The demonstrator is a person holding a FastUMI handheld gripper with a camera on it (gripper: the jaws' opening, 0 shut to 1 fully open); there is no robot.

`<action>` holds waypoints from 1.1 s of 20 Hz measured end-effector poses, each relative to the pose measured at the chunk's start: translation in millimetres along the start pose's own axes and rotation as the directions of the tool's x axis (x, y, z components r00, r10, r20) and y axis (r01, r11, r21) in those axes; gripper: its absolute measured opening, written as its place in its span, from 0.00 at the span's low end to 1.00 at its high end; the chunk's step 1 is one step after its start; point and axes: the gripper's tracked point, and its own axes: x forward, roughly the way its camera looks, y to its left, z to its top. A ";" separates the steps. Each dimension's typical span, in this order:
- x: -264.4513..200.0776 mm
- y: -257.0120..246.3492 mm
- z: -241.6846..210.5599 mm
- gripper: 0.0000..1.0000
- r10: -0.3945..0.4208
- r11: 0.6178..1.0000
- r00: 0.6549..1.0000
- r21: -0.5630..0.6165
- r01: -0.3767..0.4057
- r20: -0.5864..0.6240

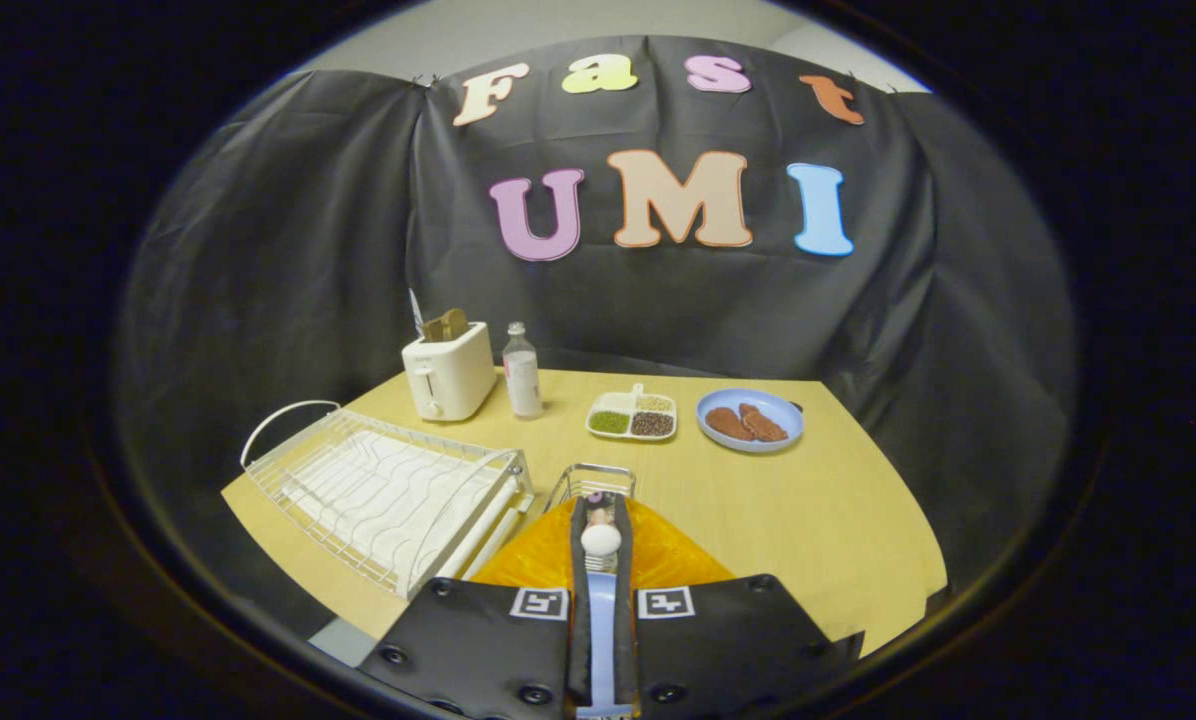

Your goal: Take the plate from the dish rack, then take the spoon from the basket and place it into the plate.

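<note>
My gripper (601,512) is shut on a spoon (601,610), whose pale blue handle runs back between the two fingers and whose white rounded end (600,540) shows near the tips. The spoon hangs over an orange plate (673,560) that lies on the wooden table right under the fingers. Just beyond the fingertips stands a small wire basket (613,472). Left of the plate sits the white wire dish rack (378,495), with nothing standing in it.
At the back of the table (838,520) stand a white toaster (448,375), a clear bottle (523,372), a white tray of grains (633,415) and a blue plate (788,412) with brown food. The table's near edges lie close on both sides.
</note>
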 end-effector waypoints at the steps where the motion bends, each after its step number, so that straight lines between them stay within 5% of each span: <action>1: -6.6 0.3 -0.6 0.11 -0.008 1.000 1.000 0.005 0.008 0.002; 10: -51.9 3.0 -24.8 0.11 -0.104 0.991 0.995 0.091 0.103 0.009; 22: -54.0 16.1 -105.2 0.11 -0.152 0.971 0.984 0.172 0.166 -0.090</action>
